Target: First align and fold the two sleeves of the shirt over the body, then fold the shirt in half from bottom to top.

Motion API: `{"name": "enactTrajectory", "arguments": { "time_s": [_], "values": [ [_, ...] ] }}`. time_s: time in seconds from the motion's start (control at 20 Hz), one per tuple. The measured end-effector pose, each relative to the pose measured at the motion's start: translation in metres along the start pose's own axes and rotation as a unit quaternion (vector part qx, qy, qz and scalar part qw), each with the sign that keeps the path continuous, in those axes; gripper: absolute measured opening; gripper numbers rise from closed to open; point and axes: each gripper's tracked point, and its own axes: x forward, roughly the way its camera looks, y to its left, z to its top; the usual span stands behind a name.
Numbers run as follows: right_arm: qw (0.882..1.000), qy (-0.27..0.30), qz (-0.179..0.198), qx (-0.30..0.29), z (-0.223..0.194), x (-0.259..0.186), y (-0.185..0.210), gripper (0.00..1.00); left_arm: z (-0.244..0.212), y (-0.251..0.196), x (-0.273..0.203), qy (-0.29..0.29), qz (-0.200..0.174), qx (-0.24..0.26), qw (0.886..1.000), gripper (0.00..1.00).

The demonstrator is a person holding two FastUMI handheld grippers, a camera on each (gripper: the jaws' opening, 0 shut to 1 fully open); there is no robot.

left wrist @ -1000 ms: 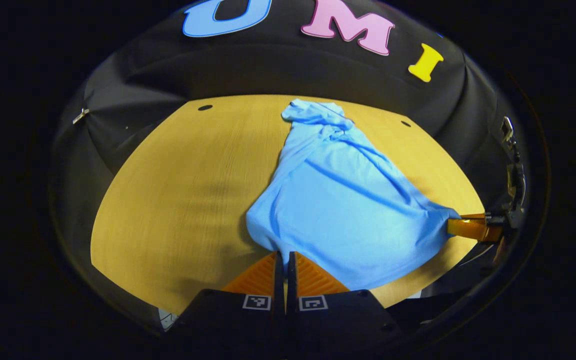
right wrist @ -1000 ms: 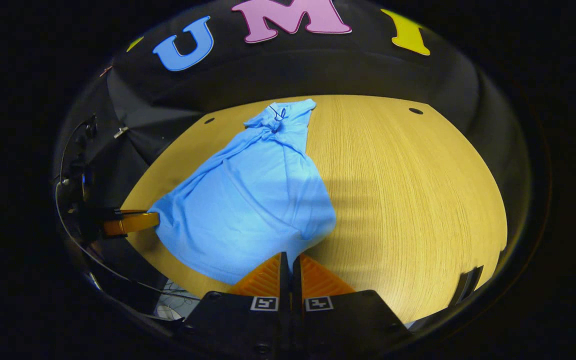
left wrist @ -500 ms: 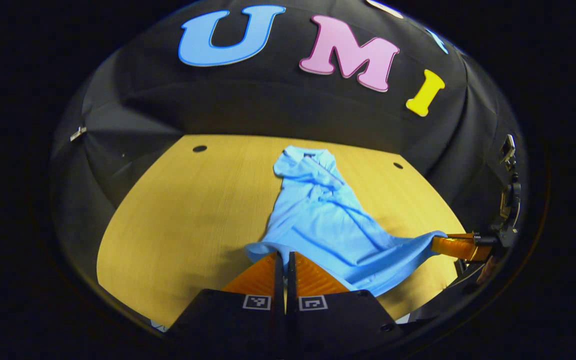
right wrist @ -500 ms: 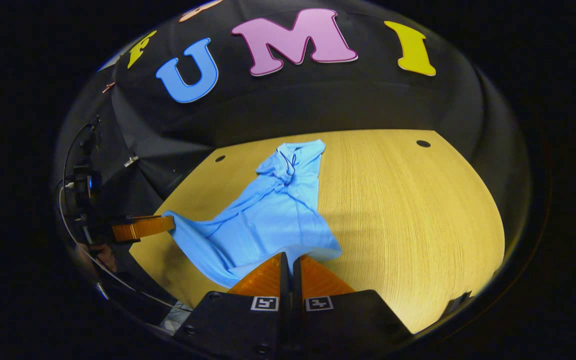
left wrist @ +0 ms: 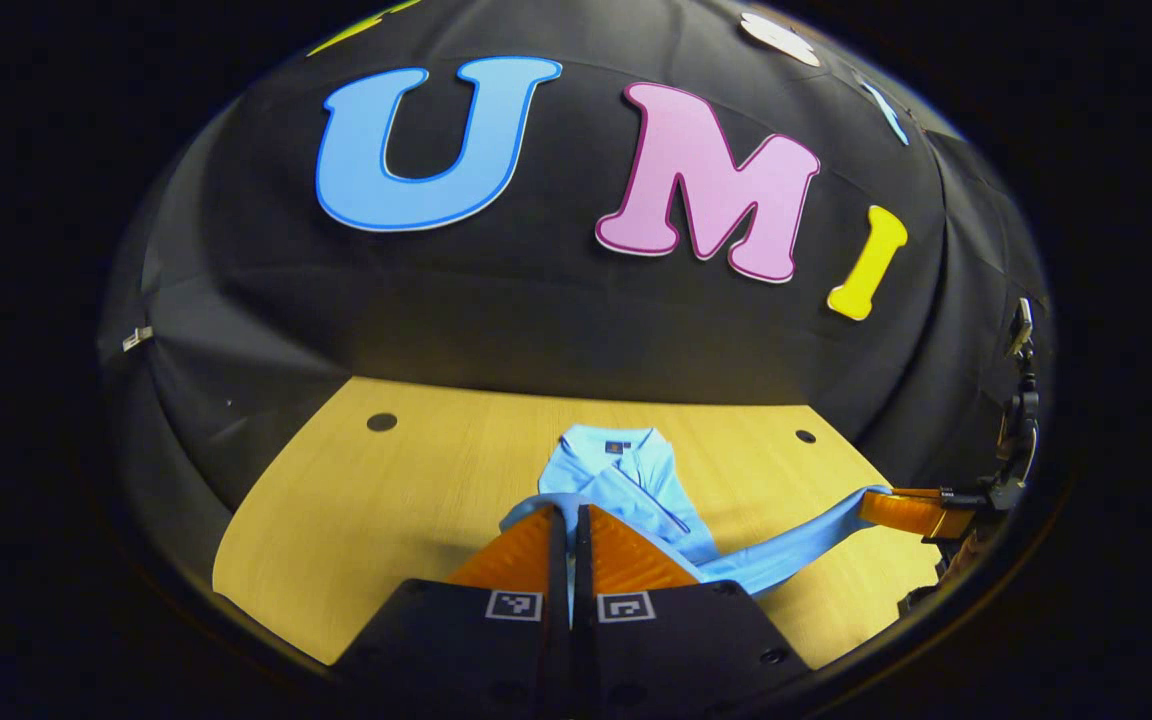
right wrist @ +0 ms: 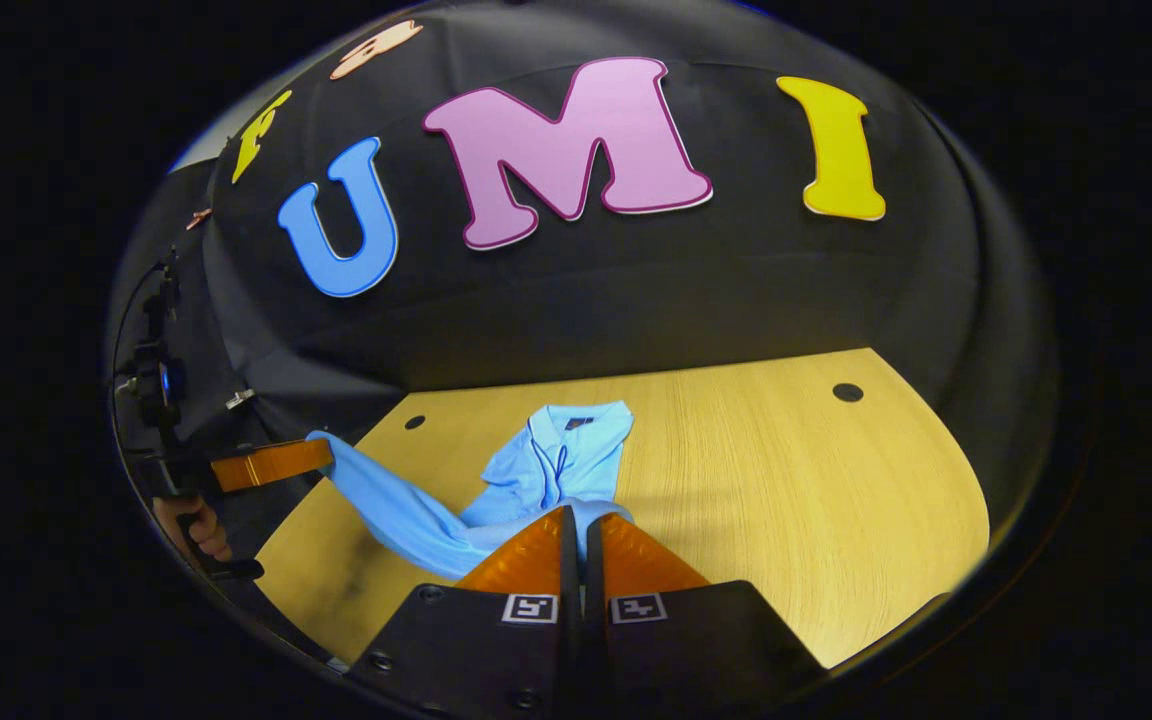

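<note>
A light blue shirt (left wrist: 636,485) lies on the wooden table (left wrist: 386,500) with its collar toward the far wall. My left gripper (left wrist: 568,512) is shut on one bottom corner of the shirt, held above the table. The right gripper (right wrist: 577,512) is shut on the other bottom corner. The hem stretches between them as a raised band (left wrist: 796,540). In the left gripper view the right gripper (left wrist: 876,505) shows at the far right, pinching the cloth. In the right gripper view the left gripper (right wrist: 321,455) shows at the left with the shirt (right wrist: 556,465) beyond.
The tabletop (right wrist: 786,480) has small dark holes (right wrist: 847,392) near its far corners. The black cloth wall rises just behind the table. A hand (right wrist: 191,525) holds the left gripper's handle at the lower left of the right gripper view.
Both grippers have lifted the shirt's bottom edge and carried it forward toward the collar. The views have tilted up, so less of the shirt and table shows.
</note>
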Motion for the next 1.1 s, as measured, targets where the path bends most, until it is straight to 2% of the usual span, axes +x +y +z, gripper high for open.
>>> {"name": "enactTrajectory", "arguments": {
  "time_s": [0.45,0.8,0.95,1.1],
  "values": [
    [0.999,-0.027,-0.011,-0.013,0.054,0.090,-0.025,0.04,0.051,0.014,0.101,-0.036,0.028,0.013,0.999,0.06],
    [0.999,-0.030,-0.034,-0.009,0.074,0.166,-0.055,0.04,0.060,0.031,0.183,-0.036,0.054,0.034,0.997,0.05],
    [0.999,-0.018,-0.044,-0.004,0.069,0.201,-0.071,0.05,0.055,0.043,0.218,-0.029,0.069,0.030,0.997,0.06],
    [0.999,0.001,-0.054,0.004,0.053,0.233,-0.086,0.05,0.042,0.055,0.249,-0.017,0.084,0.049,0.995,0.06]
  ]
}}
